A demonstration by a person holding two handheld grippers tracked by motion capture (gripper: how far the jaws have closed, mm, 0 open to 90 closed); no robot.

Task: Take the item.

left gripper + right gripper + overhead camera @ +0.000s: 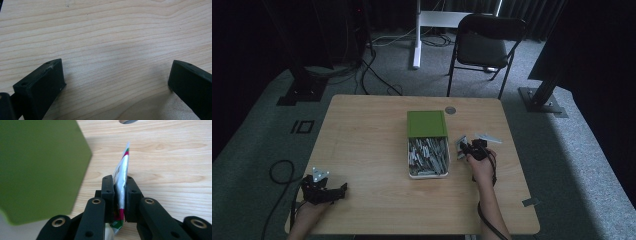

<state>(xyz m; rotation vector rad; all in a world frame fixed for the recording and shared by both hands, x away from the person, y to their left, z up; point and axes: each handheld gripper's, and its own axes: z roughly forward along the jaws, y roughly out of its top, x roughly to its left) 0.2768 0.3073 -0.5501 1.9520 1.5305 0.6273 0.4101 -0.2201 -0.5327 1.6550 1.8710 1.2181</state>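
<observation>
A white box (428,175) full of silver sachets sits mid-table, its green lid (426,123) slid back over the far end. Just right of the box, my right gripper (465,148) is shut on one silver sachet (121,180) with red and green edging. The sachet stands on edge between the jaws in the right gripper view, beside the green lid (37,167). My left gripper (343,189) rests near the table's front left corner. Its jaws stand wide apart over bare wood (112,50) with nothing between them.
A few loose sachets (488,137) lie on the table right of the box. A round grey cable port (450,110) sits near the far edge. A black folding chair (484,45) stands beyond the table. The table's left half is bare wood (362,145).
</observation>
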